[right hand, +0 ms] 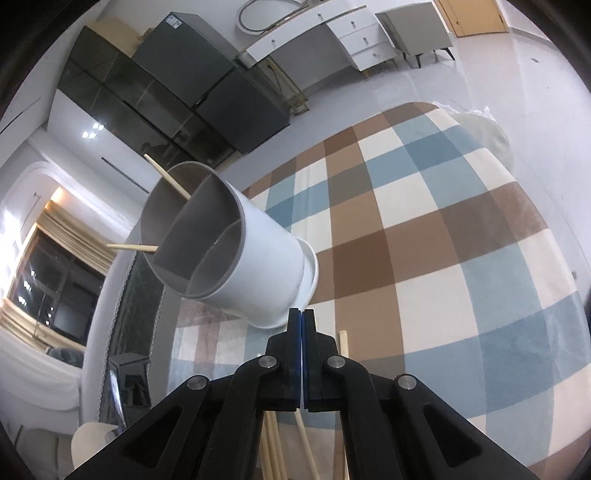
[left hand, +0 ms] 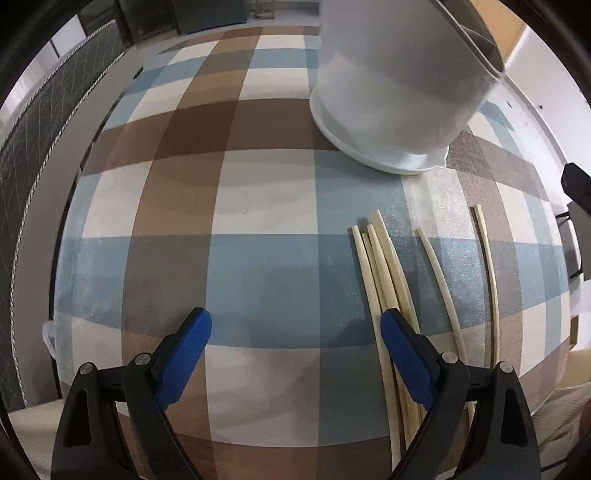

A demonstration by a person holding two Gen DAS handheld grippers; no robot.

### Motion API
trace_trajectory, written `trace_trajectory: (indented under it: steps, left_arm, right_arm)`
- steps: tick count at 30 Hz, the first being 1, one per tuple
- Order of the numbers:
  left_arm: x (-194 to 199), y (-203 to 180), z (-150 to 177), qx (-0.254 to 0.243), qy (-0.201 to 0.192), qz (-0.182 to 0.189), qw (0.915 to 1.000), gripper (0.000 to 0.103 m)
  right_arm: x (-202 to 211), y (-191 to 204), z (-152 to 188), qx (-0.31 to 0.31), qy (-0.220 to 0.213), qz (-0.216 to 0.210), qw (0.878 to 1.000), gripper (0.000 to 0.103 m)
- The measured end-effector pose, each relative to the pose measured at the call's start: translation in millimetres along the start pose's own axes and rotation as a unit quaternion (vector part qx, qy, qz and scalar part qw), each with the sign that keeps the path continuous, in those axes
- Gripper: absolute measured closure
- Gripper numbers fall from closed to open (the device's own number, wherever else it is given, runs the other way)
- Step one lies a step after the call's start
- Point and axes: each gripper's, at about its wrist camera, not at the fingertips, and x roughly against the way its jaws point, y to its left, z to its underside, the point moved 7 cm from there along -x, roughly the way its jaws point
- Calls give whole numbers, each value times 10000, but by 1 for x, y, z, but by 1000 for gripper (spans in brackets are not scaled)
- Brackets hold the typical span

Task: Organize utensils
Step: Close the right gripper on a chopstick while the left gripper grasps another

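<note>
While the left claw [left hand: 295, 332] is hanging wide apart and empty over the checked surface [left hand: 258, 184], loose chopsticks [left hand: 384, 266] are lying by its right finger; the right claw [right hand: 302, 317] is pressing together on nothing; two chopsticks [right hand: 168, 177] are standing in the white holder [right hand: 266, 258].

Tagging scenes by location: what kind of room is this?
Probably a home living or bedroom area, not a kitchen: a checked tablecloth carrying a white utensil holder and chopsticks, with a white dresser and dark cabinets behind.
</note>
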Motion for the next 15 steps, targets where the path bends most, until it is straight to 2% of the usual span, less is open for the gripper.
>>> trace_trajectory:
  steps: [3,9,12,15]
  left_arm:
    - [-3,5,-2,49,75,-174,9998,11]
    - [-5,5,-10,66,154,-181,9997,12]
    - [-7,10,-16,182,222,-183,9994,15]
    - [-4,15,-29,289,196,-211,9992,31]
  right_arm:
    - [2,-2,1,45,25,43,10000,100]
    - [1,0,5,94,105,106,9998,99]
    - [2,3,5,151,96,146,9997,93]
    - [3,6,5,185,97,132,9997,82]
